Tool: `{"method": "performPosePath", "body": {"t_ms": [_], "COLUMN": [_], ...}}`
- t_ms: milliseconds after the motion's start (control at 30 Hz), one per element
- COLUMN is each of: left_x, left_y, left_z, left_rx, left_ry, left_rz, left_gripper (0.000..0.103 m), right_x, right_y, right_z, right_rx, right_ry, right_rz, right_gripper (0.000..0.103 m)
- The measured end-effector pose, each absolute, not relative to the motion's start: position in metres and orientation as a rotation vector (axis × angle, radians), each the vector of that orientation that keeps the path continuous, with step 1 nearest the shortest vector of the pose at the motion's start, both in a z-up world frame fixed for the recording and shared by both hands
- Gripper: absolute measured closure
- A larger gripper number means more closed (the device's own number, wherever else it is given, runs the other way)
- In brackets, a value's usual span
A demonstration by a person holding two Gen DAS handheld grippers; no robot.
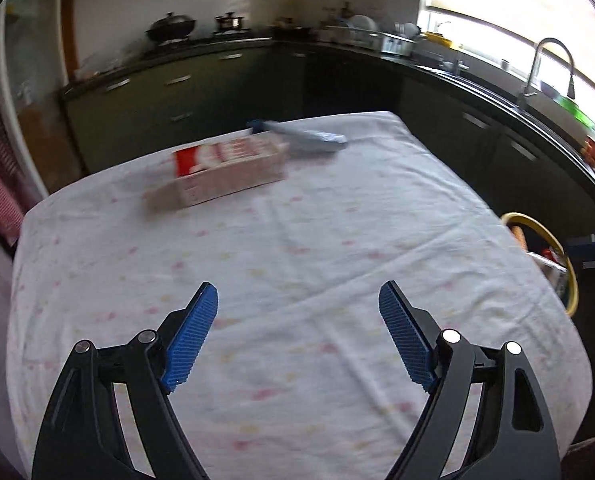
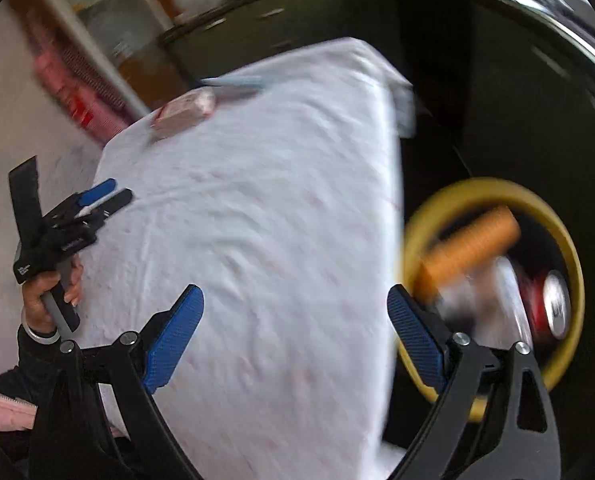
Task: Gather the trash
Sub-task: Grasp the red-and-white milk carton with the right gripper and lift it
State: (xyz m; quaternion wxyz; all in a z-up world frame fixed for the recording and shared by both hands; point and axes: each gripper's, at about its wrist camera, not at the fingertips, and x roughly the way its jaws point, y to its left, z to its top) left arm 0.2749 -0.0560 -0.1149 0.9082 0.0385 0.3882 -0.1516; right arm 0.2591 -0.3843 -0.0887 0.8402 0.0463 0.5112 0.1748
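Partway through, by the look of it. Already in the yellow-rimmed bin (image 2: 493,196) beside the table's right edge: an orange ribbed tube (image 2: 473,244), a red can (image 2: 553,304), and something silvery, too blurred to name. Left on the white cloth-covered table (image 1: 297,272), near its far edge: a red-and-white carton (image 1: 221,172) lying on its side, and just behind it, touching or nearly so, a blue-and-grey wrapped thing (image 1: 301,136), perhaps a tube or a folded umbrella; too smeared to tell.

Left gripper (image 1: 297,300) hung above the near part of the table, jaws spread wide, nothing between the blue pads (image 1: 189,340). Well short of the carton. Right gripper (image 2: 295,308) likewise released and empty, tilted, straddling the table's right edge with one pad over the cloth and the other over the bin's rim. Much motion blur in the right wrist view.

Two pieces apparently left, then. Probably next: the carton, being the nearer and the larger; likely light, and wide enough to need the jaws fully spread.
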Motion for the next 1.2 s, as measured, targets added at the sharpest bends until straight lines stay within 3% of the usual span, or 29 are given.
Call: {"method": "performPosePath", "body": {"t_ms": [267, 667, 900, 1200], "left_x": [0.276, 0.273, 0.274, 0.27], "left_y": [-0.031, -0.033, -0.034, -0.045], "left_z": [-0.126, -0.125, -0.129, -0.128], "left_rx": [0.035, 0.059, 0.025, 0.041], "left_ry": [0.828, 0.845, 0.861, 0.851], "left_rz": [-0.315, -0.385, -0.43, -0.485], "left_gripper": [0.02, 0.017, 0.016, 0.016], "right_x": [0.375, 0.47, 0.51, 0.517], "right_y": [-0.307, -0.183, -0.123, -0.099], "right_z": [-0.085, -0.08, -0.1, -0.123], "right_rx": [-0.188, -0.628, -0.877, -1.034], "right_ry": [1.032, 0.947, 0.981, 1.053], "right_rz": [0.501, 0.89, 1.011, 1.077], "right_gripper": [0.015, 0.015, 0.035, 0.036]}}
